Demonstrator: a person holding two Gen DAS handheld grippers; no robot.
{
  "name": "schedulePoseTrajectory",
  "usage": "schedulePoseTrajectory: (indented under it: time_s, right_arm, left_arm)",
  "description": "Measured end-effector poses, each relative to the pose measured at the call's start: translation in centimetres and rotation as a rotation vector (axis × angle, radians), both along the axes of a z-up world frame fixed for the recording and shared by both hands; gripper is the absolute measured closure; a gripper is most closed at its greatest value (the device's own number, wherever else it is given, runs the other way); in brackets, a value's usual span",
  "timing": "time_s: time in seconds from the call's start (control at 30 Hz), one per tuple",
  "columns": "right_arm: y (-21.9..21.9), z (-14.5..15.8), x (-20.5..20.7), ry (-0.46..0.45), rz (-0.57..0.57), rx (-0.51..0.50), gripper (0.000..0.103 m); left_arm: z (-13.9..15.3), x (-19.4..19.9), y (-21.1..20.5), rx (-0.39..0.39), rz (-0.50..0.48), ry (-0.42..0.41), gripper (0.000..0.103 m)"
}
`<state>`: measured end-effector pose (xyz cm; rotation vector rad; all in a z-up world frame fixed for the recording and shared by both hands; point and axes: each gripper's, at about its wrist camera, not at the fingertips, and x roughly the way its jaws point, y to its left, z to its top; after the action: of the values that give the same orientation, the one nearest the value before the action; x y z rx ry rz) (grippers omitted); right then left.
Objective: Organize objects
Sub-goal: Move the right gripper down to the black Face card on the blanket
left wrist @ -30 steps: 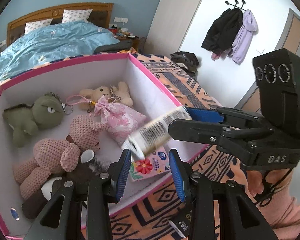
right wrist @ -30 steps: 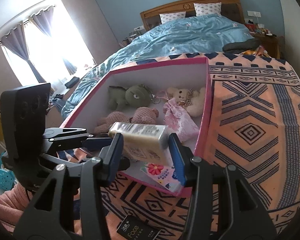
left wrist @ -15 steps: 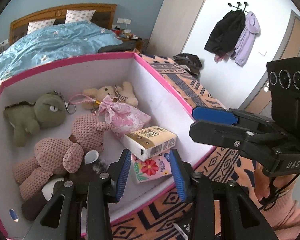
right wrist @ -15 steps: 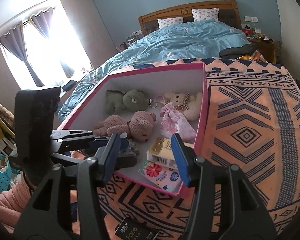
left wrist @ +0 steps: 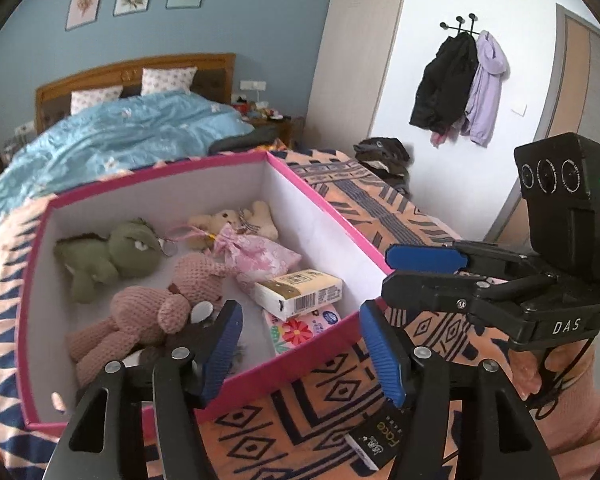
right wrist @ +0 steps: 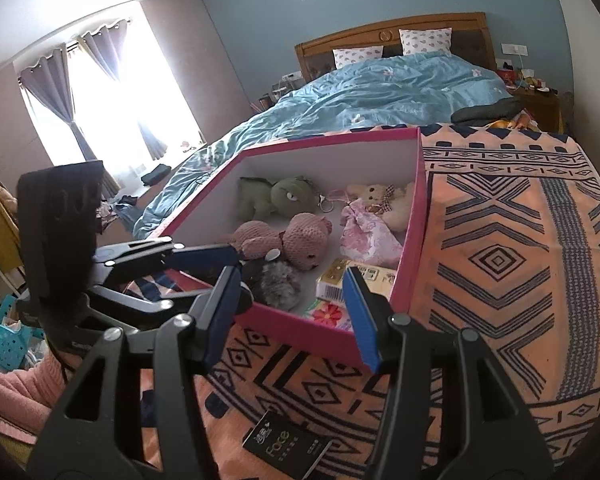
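A pink-rimmed box (left wrist: 332,220) (right wrist: 414,216) sits on the patterned blanket. Inside lie a cream tissue pack (left wrist: 300,294) (right wrist: 340,278) on a flowered pack (left wrist: 296,328) (right wrist: 328,314), a pink knitted bear (left wrist: 152,312) (right wrist: 296,238), a green plush (left wrist: 116,254), a pink pouch (left wrist: 256,256) and a beige bear (left wrist: 228,220). My left gripper (left wrist: 300,354) is open and empty above the box's near edge. My right gripper (right wrist: 292,316) is open and empty, just before the box. A black "Face" pack (left wrist: 380,440) (right wrist: 286,444) lies on the blanket in front.
The blanket (right wrist: 500,260) covers a raised surface at the bed's foot. The bed with a blue duvet (right wrist: 380,92) is behind. Jackets (left wrist: 456,80) hang on the wall to the right. A window with curtains (right wrist: 100,92) is at left.
My right gripper let go of the cream tissue pack, which dropped into the box onto the flowered pack. Both grippers have since pulled back and up from the box.
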<state>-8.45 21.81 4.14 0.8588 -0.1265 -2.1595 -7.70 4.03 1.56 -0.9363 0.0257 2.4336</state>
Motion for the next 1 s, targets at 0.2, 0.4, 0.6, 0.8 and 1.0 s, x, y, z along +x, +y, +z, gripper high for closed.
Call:
schedulePoseTrajectory:
  time_s: [0.2, 0.4, 0.6, 0.8, 1.0]
  right_arm:
    - [0.2, -0.2, 0.9, 0.002, 0.003, -0.003, 0.048]
    - [0.6, -0.3, 1.9, 0.002, 0.0, -0.003, 0.046]
    - [1.0, -0.8, 3.1, 0.007, -0.002, 0.02, 0.04]
    - [1.7, -2.7, 3.9, -0.038, -0.014, 0.043, 0.033]
    - [2.4, -5.6, 4.4, -0.125, -0.024, 0.056, 0.033]
  left_arm:
    - [0.5, 1.6, 0.3, -0.035, 0.027, 0.054, 0.035]
    - [0.8, 3.2, 0.3, -0.043, 0.045, 0.085, 0.02]
    - [0.5, 4.7, 0.5, -0.053, 0.042, 0.095, 0.012]
    - [-1.0, 5.8, 0.3, -0.058, 0.039, 0.074, 0.0]
    - [-3.7, 6.6, 0.7, -0.073, 0.026, 0.007, 0.0]
